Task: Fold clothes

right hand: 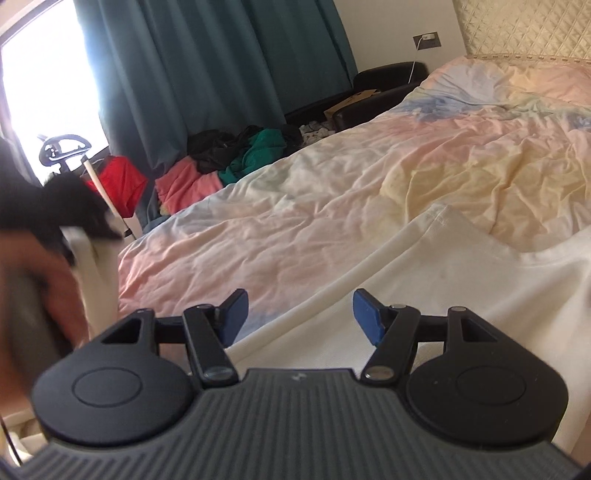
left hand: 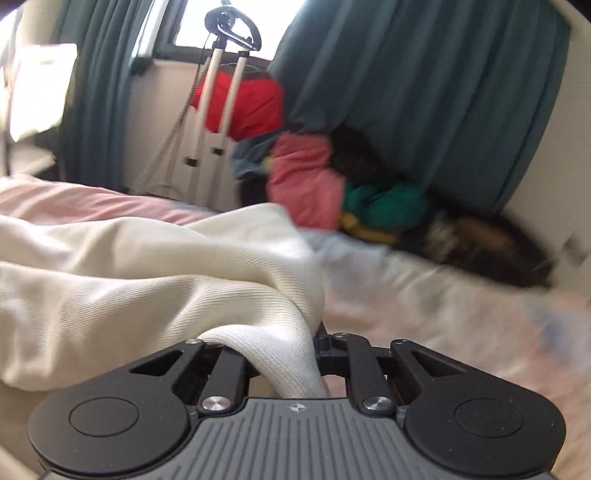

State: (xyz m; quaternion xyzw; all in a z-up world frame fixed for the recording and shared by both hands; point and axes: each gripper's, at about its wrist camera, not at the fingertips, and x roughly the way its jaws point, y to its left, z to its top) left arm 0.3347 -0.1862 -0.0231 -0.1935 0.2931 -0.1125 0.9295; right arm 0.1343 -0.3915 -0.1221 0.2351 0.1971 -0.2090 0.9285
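A cream white knit garment (left hand: 147,280) lies bunched over the pastel bed cover (left hand: 424,306). A fold of it runs between the jaws of my left gripper (left hand: 295,339), which is shut on it; the cloth hides the fingertips. In the right wrist view the same garment (right hand: 461,280) lies spread flat on the bed cover (right hand: 332,206), its hem running diagonally. My right gripper (right hand: 301,315) hangs just above that hem, open, blue pads (right hand: 234,314) wide apart with nothing pressed between them. At the left edge a blurred hand (right hand: 37,280) holds up a strip of the white cloth (right hand: 94,266).
A pile of pink, green and black clothes (right hand: 229,166) lies beside the bed by the teal curtains (right hand: 221,66). A garment steamer stand (left hand: 221,110) and a red bundle (left hand: 251,107) stand near the window. A black bedside unit (right hand: 373,96) and a quilted headboard (right hand: 524,29) are at the far right.
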